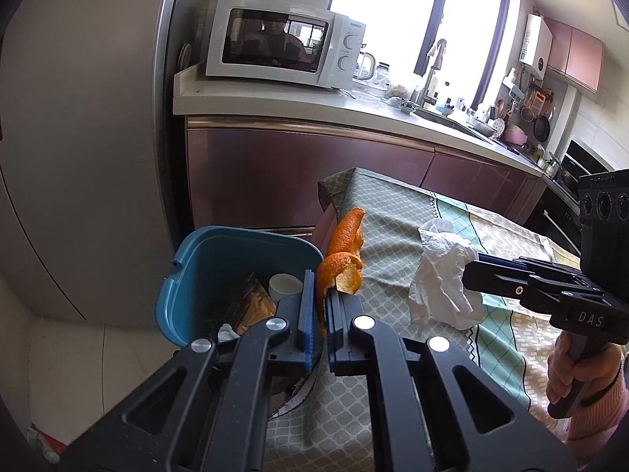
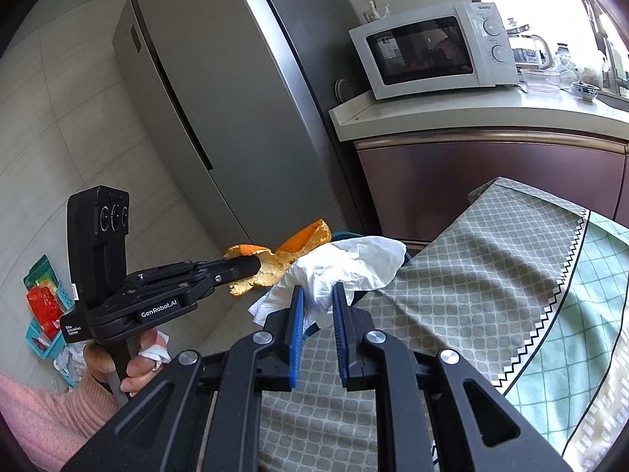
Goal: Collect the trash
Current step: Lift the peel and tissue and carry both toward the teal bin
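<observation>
My left gripper [image 1: 320, 295] is shut on an orange peel [image 1: 344, 251] and holds it at the table's left edge, beside the rim of a blue trash bin [image 1: 204, 259]. The bin holds a brown wrapper, a white cup and tissue. My right gripper [image 2: 320, 295] is shut on a crumpled white tissue [image 2: 346, 263] above the table. In the left wrist view the tissue [image 1: 444, 271] hangs from the right gripper [image 1: 477, 261] to the right of the peel. In the right wrist view the left gripper [image 2: 255, 267] holds the peel [image 2: 275, 255] just left of the tissue.
A table with a green patterned cloth [image 1: 412, 212] lies under both grippers. A kitchen counter [image 1: 275, 102] with a white microwave [image 1: 283, 39] stands behind. A grey fridge [image 2: 220, 90] is at the left. Colourful baskets [image 2: 43, 306] sit on the floor.
</observation>
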Available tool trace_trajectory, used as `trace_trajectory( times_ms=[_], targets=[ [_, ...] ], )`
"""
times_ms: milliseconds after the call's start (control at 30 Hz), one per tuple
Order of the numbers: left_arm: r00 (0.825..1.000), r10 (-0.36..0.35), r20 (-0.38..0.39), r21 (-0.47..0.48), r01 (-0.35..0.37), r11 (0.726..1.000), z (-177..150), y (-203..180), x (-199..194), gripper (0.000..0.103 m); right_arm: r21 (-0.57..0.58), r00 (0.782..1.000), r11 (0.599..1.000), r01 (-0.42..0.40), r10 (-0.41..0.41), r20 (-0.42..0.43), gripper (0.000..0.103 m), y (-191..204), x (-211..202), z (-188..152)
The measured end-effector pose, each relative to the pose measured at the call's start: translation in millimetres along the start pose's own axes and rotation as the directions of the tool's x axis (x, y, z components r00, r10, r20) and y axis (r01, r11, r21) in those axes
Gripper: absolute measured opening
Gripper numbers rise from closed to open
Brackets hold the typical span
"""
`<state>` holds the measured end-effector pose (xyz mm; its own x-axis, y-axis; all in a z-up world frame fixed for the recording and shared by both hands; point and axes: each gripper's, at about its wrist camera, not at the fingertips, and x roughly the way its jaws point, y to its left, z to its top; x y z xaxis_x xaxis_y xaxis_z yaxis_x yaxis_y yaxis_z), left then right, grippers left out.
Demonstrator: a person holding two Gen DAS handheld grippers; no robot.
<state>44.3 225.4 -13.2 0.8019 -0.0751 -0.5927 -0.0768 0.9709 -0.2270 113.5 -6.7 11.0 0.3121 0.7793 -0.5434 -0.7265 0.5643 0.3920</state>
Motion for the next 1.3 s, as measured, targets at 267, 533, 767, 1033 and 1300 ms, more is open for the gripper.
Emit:
trace_trajectory(
  times_ms=[267,533,767,1033,1300],
  targets=[
    [1.0,0.024,0.003,-0.01,-0.024,1.0,-0.5,6.5,-1.7,0.005,-0.009,1.0,1.0,-0.014,0.014,-0.01,0.013,2.9,6.3,1.0],
    [0.999,0.047,0.007,-0.021,-0.046,0.999,2.1,13.6,-0.1,0.005,-0.02,0.999,0.999,-0.026,0.026,-0.027,0.013,6.4,22.4,8.0],
    [0.998,0.064,-0.008,-0.034,-0.064,0.997,3.6,19.4,8.3,0.005,-0.026,0.999,0.999,-0.023,0.022,-0.047,0.013,7.4,36.3,11.9],
    [0.996,0.083,-0.021,-0.049,-0.084,0.995,3.8,25.1,17.0,0.005,-0.024,0.996,0.999,-0.023,0.021,-0.083,0.013,10.2,53.3,13.7],
    [0.994,0.102,-0.043,-0.061,-0.105,0.993,1.6,31.2,31.2,0.005,-0.035,0.993,0.999,-0.013,0.009,-0.119,0.013,12.8,69.9,15.9]
  ],
)
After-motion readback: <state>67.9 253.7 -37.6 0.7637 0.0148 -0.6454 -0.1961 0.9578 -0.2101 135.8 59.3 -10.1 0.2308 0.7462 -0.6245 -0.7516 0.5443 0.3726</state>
